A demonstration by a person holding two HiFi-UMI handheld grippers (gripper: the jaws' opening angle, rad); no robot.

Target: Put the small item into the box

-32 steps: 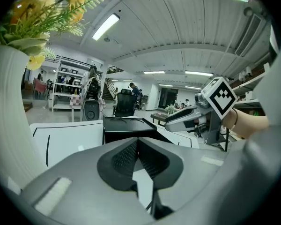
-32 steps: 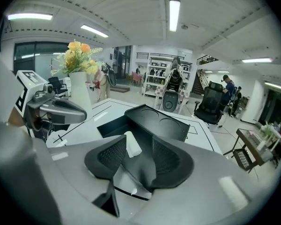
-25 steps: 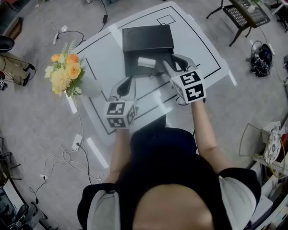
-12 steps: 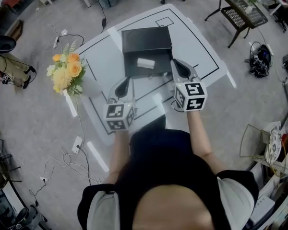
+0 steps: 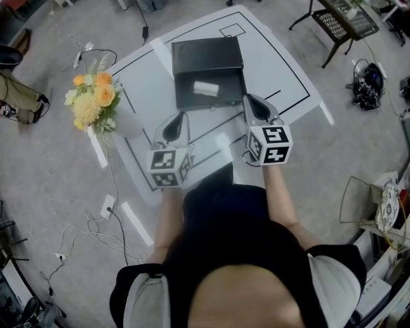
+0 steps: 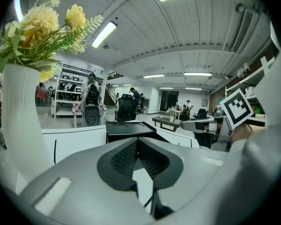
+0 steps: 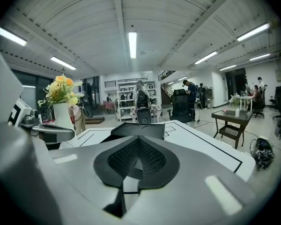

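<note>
The white item (image 5: 206, 87) in the box (image 5: 227, 96) looks light, pinchable across its width; left tool (image 5: 180, 117) and right tool (image 5: 250, 99) are closed, empty.

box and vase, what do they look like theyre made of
Box: matte black, with flat stiff panels, crisp straight edges and little glare. It is probably rigid cardboard, possibly plastic.
Vase: plain white, smooth and opaque, with no sharp highlights. It could be matte ceramic or plastic; the look leaves that open.
</note>
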